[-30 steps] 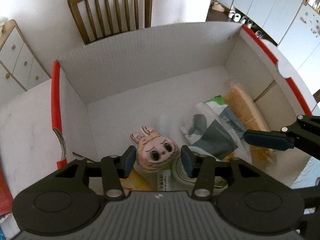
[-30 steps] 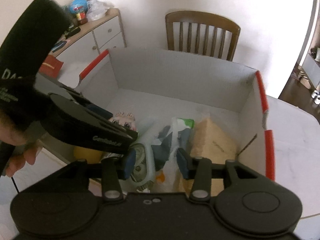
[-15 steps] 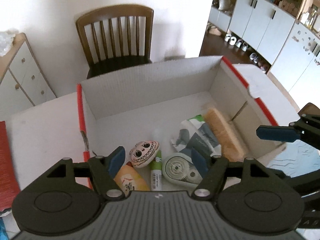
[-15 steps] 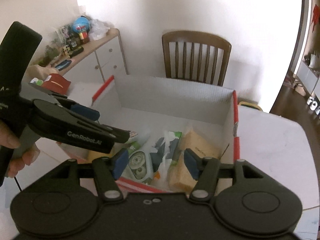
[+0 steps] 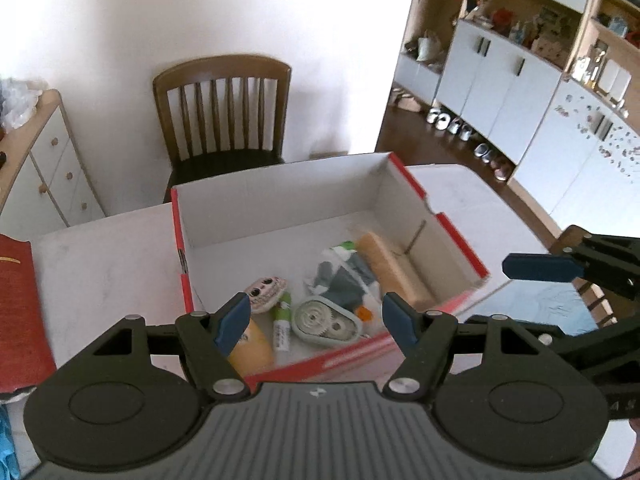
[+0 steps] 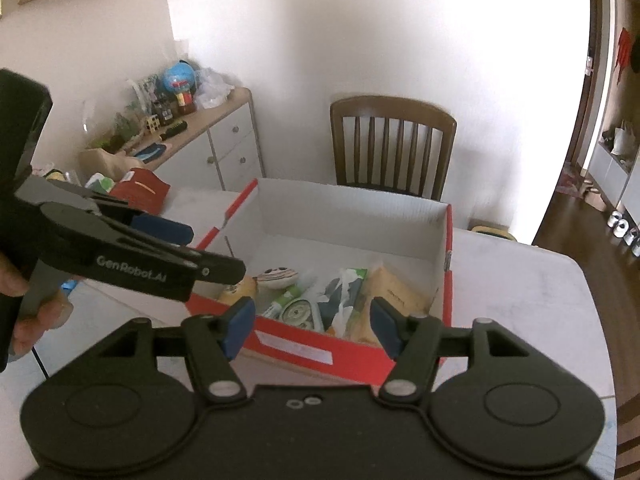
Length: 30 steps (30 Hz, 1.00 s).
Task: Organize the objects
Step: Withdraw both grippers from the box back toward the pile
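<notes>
Red cardboard box (image 5: 456, 236), white inside, open-topped, stood on a pale marble-look table (image 5: 104, 248); its near wall was partly cut off behind both tool bodies.

Contents, all lying along the box's near end:
- round doll-face toy (image 5: 266, 288), face up, at the left.
- yellow rounded item (image 5: 250, 354), half hidden behind the left gripper's finger; type unclear.
- green-and-white glue stick (image 5: 282, 322), label too small to read.
- correction tape dispenser (image 5: 326, 322), 2 gears visible through its case.
- grey-and-white plastic packet (image 5: 340, 280), crumpled, print blurred.
- tan sponge-like block (image 5: 394, 270) against the right wall.

Left gripper (image 5: 316, 318): jaws apart, nothing between them, above the box's near edge.
Right gripper (image 6: 312, 322): jaws opening, nothing between them, likewise clear of the contents.

Surroundings: wooden slat-back chair (image 5: 224, 112) behind the table; red booklet (image 5: 18, 304) at the table's left edge, cropped. A hand (image 6: 36, 316) gripped the left tool's handle, mostly out of frame.
</notes>
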Each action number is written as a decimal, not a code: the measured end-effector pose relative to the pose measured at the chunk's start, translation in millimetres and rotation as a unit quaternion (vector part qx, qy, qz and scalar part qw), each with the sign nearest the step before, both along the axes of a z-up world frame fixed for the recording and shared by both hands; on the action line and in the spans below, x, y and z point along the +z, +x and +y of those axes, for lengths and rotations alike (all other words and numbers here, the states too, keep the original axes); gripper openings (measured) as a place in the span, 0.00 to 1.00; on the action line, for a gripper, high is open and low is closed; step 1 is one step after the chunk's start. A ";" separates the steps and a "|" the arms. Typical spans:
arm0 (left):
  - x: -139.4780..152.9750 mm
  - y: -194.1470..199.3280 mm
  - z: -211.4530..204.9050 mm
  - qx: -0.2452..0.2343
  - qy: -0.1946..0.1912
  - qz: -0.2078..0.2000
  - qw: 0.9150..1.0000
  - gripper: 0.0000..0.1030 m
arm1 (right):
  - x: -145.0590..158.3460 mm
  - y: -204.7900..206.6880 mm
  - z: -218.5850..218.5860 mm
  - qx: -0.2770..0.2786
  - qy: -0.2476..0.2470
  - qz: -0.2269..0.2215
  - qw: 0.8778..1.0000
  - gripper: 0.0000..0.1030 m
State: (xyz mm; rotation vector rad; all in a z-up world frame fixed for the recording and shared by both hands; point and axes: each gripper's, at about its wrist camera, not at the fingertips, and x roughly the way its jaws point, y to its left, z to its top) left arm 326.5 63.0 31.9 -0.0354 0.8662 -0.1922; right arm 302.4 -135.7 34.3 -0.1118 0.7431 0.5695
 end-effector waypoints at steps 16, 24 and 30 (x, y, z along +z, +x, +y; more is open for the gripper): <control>11.0 -86.1 -8.1 -0.015 -0.027 -0.018 0.999 0.72 | 13.1 -69.4 -20.1 0.000 0.016 -0.029 0.999 0.74; -7.2 -132.4 1.9 -0.010 -0.029 -0.023 0.999 0.76 | -6.4 -103.0 -31.0 -0.006 0.012 -0.021 1.000 0.86; -33.2 -167.7 4.0 -0.008 -0.042 -0.017 0.999 0.83 | -25.0 -122.1 -43.9 -0.038 0.012 -0.009 0.999 0.99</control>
